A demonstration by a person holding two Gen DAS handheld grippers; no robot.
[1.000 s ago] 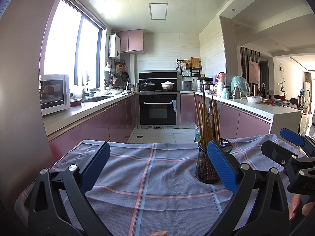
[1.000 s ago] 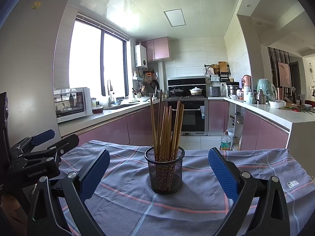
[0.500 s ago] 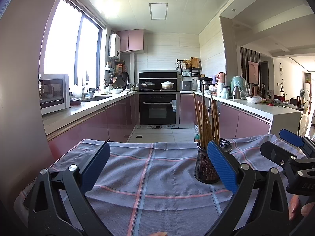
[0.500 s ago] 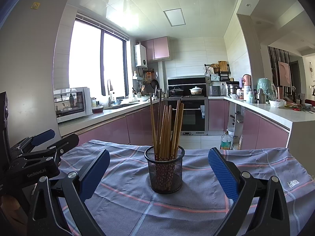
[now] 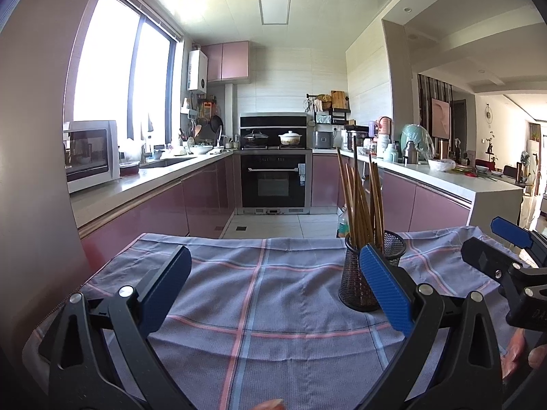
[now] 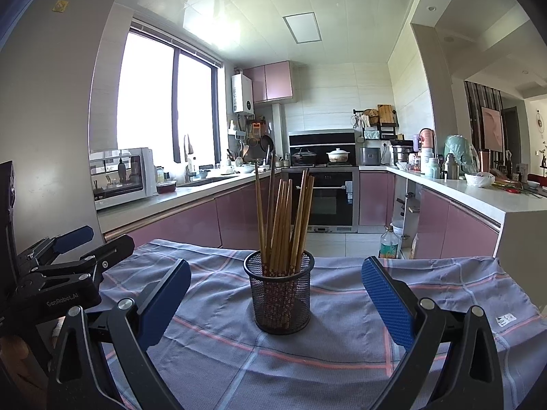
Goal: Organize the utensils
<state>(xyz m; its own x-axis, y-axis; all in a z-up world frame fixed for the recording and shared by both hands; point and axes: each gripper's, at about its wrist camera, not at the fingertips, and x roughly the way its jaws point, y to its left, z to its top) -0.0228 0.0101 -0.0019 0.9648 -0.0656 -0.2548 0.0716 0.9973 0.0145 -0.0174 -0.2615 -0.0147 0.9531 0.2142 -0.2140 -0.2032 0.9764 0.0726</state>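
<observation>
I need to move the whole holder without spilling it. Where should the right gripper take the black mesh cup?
Probably grip the black mesh cup across its round wall, about mid-height, coming in level from the near side. The wooden chopsticks fan out above the rim, blocking a top approach, and the open right gripper already faces it.

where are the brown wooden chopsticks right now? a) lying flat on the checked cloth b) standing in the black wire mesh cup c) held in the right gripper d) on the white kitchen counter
b: the brown wooden chopsticks stand upright in the black wire mesh cup on the blue-grey checked cloth, and the right gripper is open around nothing.
</observation>
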